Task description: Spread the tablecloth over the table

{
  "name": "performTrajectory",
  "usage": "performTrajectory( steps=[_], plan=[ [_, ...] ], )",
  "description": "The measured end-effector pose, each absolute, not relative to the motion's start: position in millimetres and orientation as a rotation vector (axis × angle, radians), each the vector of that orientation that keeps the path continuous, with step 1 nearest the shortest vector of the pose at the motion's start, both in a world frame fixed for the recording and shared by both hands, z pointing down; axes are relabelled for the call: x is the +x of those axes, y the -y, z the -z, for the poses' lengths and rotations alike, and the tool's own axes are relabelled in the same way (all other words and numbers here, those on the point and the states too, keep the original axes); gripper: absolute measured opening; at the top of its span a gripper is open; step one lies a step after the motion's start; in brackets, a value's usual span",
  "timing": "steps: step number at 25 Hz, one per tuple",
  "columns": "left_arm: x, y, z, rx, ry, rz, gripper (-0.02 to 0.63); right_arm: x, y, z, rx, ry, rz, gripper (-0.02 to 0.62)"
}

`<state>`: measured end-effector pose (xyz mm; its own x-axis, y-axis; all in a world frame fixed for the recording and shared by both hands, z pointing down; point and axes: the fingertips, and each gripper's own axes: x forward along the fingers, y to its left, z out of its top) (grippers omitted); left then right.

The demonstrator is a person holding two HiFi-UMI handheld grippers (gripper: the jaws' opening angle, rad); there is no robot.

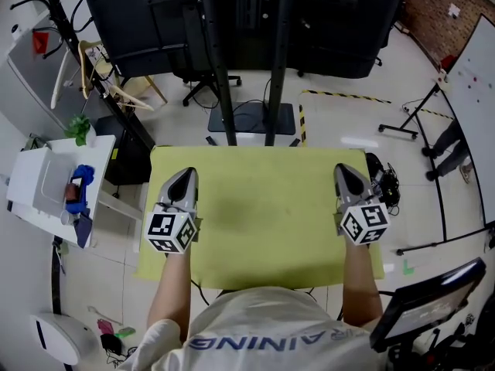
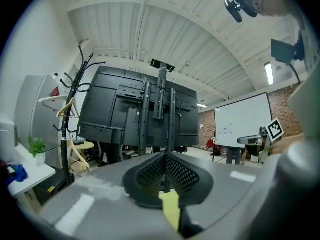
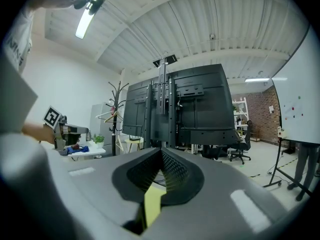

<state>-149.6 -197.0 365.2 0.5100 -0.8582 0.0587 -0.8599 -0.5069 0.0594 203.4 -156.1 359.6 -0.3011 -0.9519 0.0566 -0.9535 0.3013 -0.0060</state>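
Between the two grippers, the yellow-green tablecloth (image 1: 263,222) lies stretched flat over the bench, hiding its top completely. The left gripper (image 1: 188,175) holds the cloth's left edge and the right gripper (image 1: 345,170) its right edge.

Only the head view shows the whole sheet. The left gripper view shows just a narrow yellow strip (image 2: 171,209) of it, clamped where the black mesh fingers (image 2: 185,176) press together. The right gripper view shows the same: a strip (image 3: 152,204) pinched between closed fingers (image 3: 172,171).

Beyond the cloth's far edge stands a black screen stand (image 1: 247,52). A white side bench (image 1: 46,199) at the left carries a blue thing (image 1: 80,178) and a small green plant (image 1: 79,128).
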Motion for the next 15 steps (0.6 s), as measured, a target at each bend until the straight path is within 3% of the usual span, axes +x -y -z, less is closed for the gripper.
performTrajectory(
  steps=[15],
  plan=[
    [-136.2,194.3,-361.7,2.690,1.471,-0.024,0.006,198.5,148.2,-354.5,1.813,2.478,0.018,0.005]
  ],
)
